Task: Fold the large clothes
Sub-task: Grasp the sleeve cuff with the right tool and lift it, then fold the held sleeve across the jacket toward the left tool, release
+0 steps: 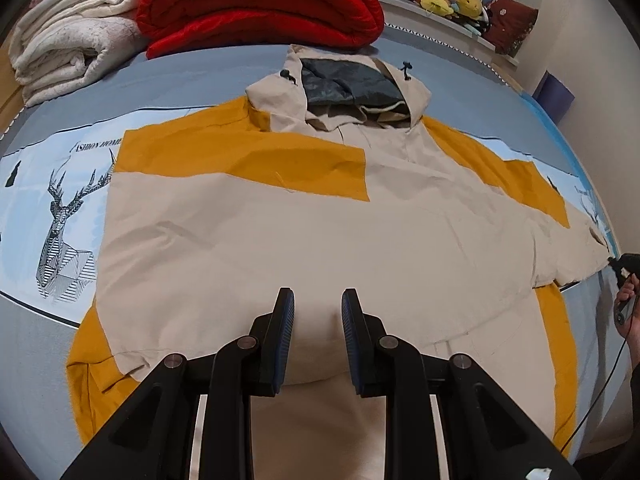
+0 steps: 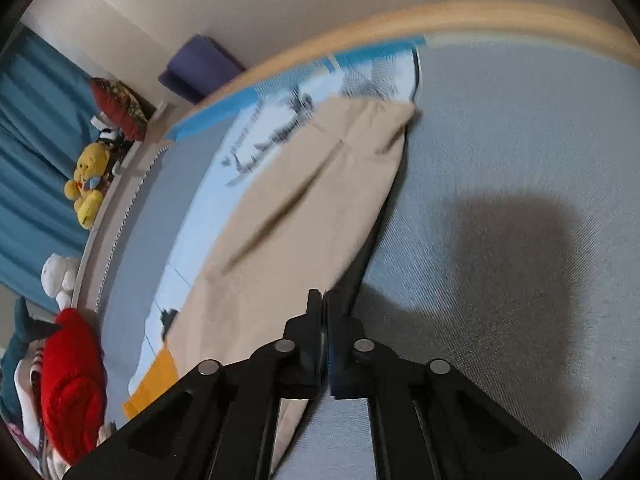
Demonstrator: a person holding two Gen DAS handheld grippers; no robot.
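Broadly, a blue-grey bed (image 1: 224,76) carries the beige-and-mustard jacket (image 1: 280,232), spread flat with its hood towards a folded red blanket (image 1: 260,4). Left gripper (image 1: 318,320) hovers over the hem — jaws narrowly apart, nothing between. Right gripper (image 2: 323,320) — jaws pressed together at the sleeve (image 2: 304,200) edge; whether cloth is pinched is unclear.

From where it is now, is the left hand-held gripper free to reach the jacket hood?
Probably yes: only flat jacket lies between the left hand-held gripper and the hood, though it is far up the bed.
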